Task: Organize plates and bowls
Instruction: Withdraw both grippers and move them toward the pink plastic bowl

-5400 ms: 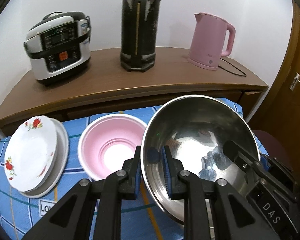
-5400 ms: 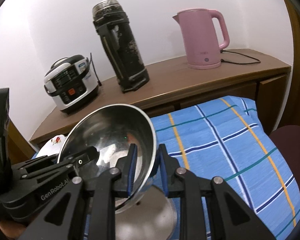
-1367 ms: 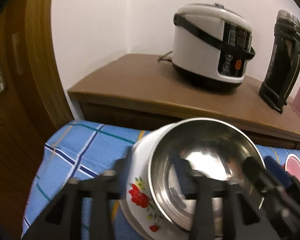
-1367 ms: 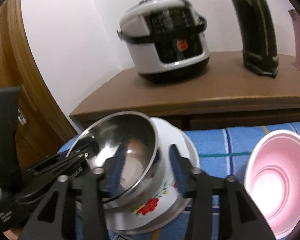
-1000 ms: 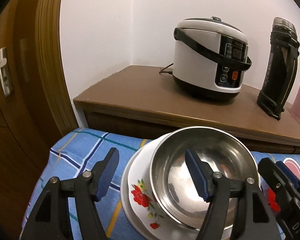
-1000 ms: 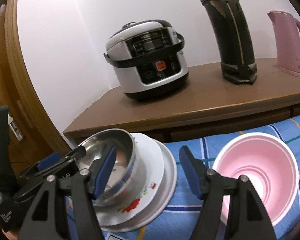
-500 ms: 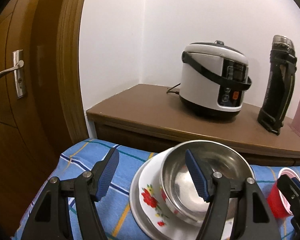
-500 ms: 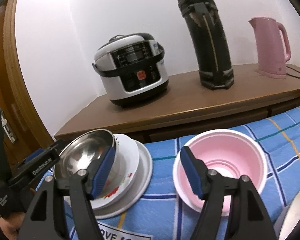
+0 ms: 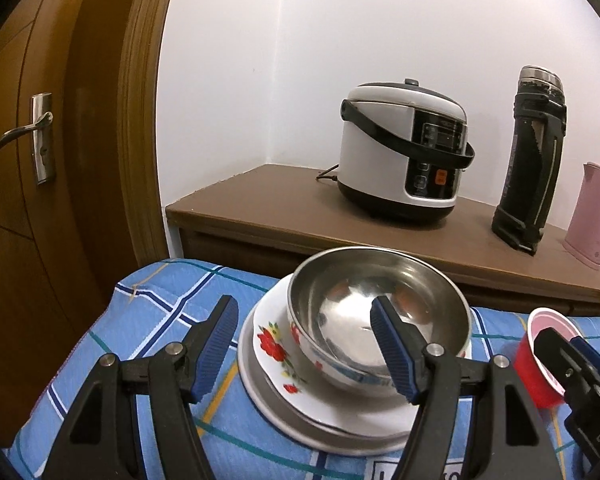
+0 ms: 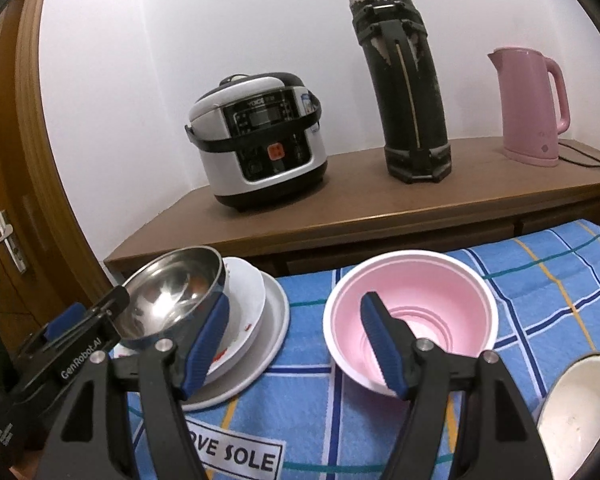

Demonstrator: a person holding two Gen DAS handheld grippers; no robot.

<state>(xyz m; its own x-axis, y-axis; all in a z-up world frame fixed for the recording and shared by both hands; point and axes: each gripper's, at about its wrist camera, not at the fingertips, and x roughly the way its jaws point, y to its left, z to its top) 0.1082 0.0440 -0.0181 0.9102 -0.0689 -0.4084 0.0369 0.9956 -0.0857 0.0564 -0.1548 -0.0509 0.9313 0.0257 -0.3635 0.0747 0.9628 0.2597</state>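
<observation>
The steel bowl [image 9: 380,316] sits upright inside a white flowered plate [image 9: 272,344], which rests on a plain white plate [image 10: 276,312], a stack of 3 at the left end of the blue checked cloth [image 10: 540,312]. Just right of the stack stands the pink bowl [image 10: 410,304], apart from it, and at the near right edge a white enamel bowl [image 10: 576,404] shows only partly.

The left tongs [image 9: 304,344] are spread wide and hold nothing; 1 blue pad [image 9: 220,344] hangs over the cloth left of the stack, the other in front of the steel bowl. The right tongs [image 10: 294,340] are also wide apart and empty, between the stack and the pink bowl.

On the far wooden bench [image 10: 380,212] stand a rice cooker [image 10: 260,140], a tall black flask [image 10: 404,84] and a pink kettle [image 10: 534,108], left to right. A wooden door [image 9: 28,184] is at the far left.
</observation>
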